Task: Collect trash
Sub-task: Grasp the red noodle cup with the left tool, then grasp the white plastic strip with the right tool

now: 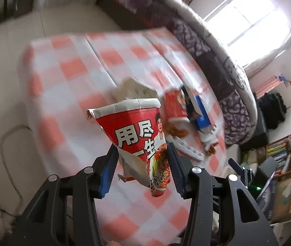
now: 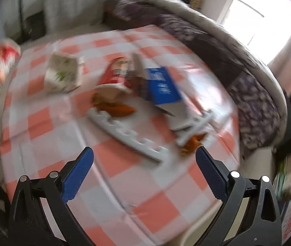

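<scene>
The left gripper is pinching a crushed red-and-white paper noodle cup near its lower end, so the flattened rim stands up and away from the pads; it appears clear of the cloth, which fits a piece of trash already picked up and being carried off. Taking the worktop with the orange-and-white checked cloth as the landmark, the cup hangs above its near half in the left wrist view. The right gripper hovers over the near edge of that worktop with its blue-padded jaws spread wide and nothing between them, a stance that suits reaching for the next piece. Beyond it, around the worktop's middle, lies the rest of the litter: a long white plastic strip with notched edges nearest the gripper, orange peel scraps touching its far end, a second red paper cup lying on its side, an opened blue-and-white carton just beside that, and a crumpled white carton with green print toward the far left corner. Motion blur hides finer detail.
</scene>
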A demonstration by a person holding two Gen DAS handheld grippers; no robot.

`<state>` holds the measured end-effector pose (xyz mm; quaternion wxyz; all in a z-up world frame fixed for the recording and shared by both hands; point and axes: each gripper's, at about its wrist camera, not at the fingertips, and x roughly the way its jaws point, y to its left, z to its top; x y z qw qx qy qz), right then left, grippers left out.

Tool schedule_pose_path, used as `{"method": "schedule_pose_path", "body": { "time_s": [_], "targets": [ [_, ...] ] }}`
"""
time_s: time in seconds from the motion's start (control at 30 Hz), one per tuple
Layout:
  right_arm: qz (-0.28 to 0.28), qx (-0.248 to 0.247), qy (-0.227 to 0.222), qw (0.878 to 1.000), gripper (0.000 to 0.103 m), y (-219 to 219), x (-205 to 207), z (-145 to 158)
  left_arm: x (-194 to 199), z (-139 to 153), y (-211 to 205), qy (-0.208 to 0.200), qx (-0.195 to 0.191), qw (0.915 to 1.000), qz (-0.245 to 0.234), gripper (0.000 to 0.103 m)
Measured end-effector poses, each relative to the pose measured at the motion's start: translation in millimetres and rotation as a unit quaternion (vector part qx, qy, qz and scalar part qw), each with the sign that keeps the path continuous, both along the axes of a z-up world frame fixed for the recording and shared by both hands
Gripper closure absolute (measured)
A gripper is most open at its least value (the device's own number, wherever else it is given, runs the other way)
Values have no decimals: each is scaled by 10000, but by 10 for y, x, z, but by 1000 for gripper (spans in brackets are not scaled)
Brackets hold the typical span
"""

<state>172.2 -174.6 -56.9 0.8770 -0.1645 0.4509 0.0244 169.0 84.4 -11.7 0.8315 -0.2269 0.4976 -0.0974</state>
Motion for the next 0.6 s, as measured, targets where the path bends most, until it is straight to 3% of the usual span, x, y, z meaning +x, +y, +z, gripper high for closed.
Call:
{"method": "schedule_pose_path", "body": {
  "time_s": [0.1, 0.3, 0.4, 0.5, 0.6],
  "targets": [
    [239, -208, 81, 9995, 7, 236, 96, -104, -14, 74, 149, -161, 320, 9993, 128, 55],
    [622, -738, 344, 9947, 8, 401, 322, -354, -48, 248, 396, -377, 27, 9989, 271, 54],
    [517, -501, 652, 9953, 12, 307, 500, -477, -70, 310, 483, -433, -10, 9986, 295, 54],
    [396, 173, 1067, 9933, 28, 175, 639, -549, -85, 356, 555, -458, -76, 9985, 284, 54],
    [448, 653, 1202, 9896, 57, 161, 614, -553, -89, 357, 580, -450, -121, 9985, 272, 54]
  ]
}}
